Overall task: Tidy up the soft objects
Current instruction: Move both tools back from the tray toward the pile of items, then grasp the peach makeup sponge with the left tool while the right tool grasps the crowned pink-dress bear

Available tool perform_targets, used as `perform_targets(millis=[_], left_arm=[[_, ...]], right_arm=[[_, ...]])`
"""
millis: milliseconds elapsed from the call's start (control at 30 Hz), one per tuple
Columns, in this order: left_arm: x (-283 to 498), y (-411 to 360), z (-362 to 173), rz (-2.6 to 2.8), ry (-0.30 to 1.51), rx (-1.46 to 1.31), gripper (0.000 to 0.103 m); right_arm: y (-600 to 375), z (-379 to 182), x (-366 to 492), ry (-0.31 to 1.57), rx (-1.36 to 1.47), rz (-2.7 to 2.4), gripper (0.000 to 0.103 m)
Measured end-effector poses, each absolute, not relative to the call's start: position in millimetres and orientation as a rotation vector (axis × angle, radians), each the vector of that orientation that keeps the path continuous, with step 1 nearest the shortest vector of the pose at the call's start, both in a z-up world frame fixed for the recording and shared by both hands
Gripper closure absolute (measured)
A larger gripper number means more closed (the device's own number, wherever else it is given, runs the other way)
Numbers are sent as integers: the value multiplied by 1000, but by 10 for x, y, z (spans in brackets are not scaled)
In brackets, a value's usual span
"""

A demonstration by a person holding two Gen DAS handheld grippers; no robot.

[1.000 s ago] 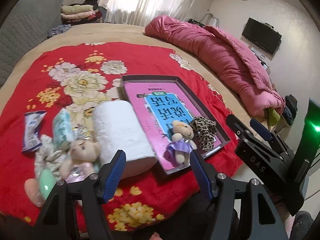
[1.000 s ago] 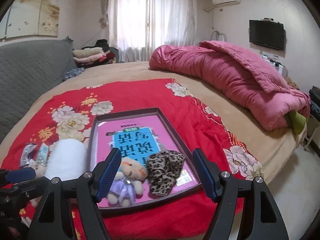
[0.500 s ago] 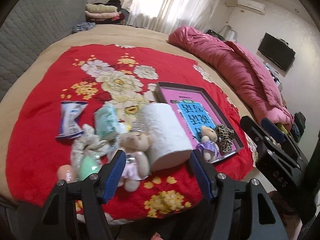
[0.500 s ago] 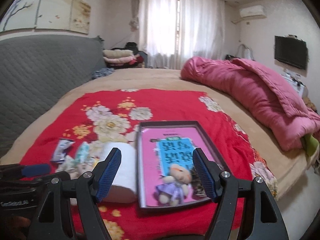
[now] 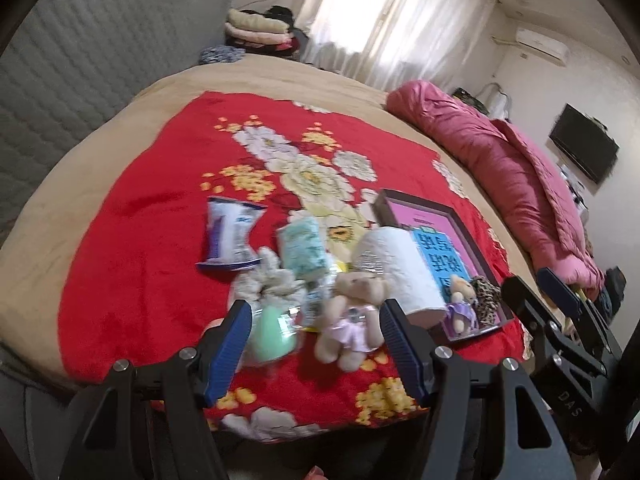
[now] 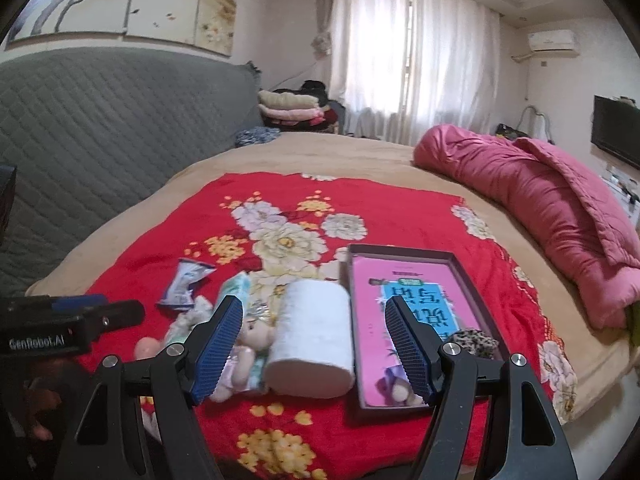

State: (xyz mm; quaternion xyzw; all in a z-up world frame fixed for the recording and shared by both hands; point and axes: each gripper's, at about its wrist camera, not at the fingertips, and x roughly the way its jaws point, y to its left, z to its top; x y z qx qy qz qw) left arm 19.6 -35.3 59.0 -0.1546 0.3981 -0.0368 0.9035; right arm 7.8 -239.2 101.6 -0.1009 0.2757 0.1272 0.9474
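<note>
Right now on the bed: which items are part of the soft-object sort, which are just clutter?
Job:
tray
bear in purple
leopard scrunchie
bear in pink
tissue roll
green tissue pack

Clutter:
pink quilt
folded blankets
TV

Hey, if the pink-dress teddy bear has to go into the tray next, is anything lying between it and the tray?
Yes. The toilet paper roll lies on its side between the pink-dress teddy bear and the tray, against the tray's near edge. The bear would probably have to be lifted over it or carried around.
</note>
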Motion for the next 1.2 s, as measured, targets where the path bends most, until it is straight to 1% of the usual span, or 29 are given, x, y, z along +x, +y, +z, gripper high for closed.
perform_targets(millis=[400,633,833,1067,1200], left_arm=[[-41,289,418,42,843,-381,37],[-118,495,236,91,881,-401,37],[-62,447,37,70,966,-382,37],[94,185,-361,63,1118,-263,37],[161,108,-526,79,1153,-209,37]], right_arm=[[-2073,913,-26,599,-242,346,28],[-1973,819,-11,627,-260,374,28],[-1935,726,22,655,-268,383,28],[-1936,620,80,684,-265,389,28],[-1939,555,123,700,-259,390,28]])
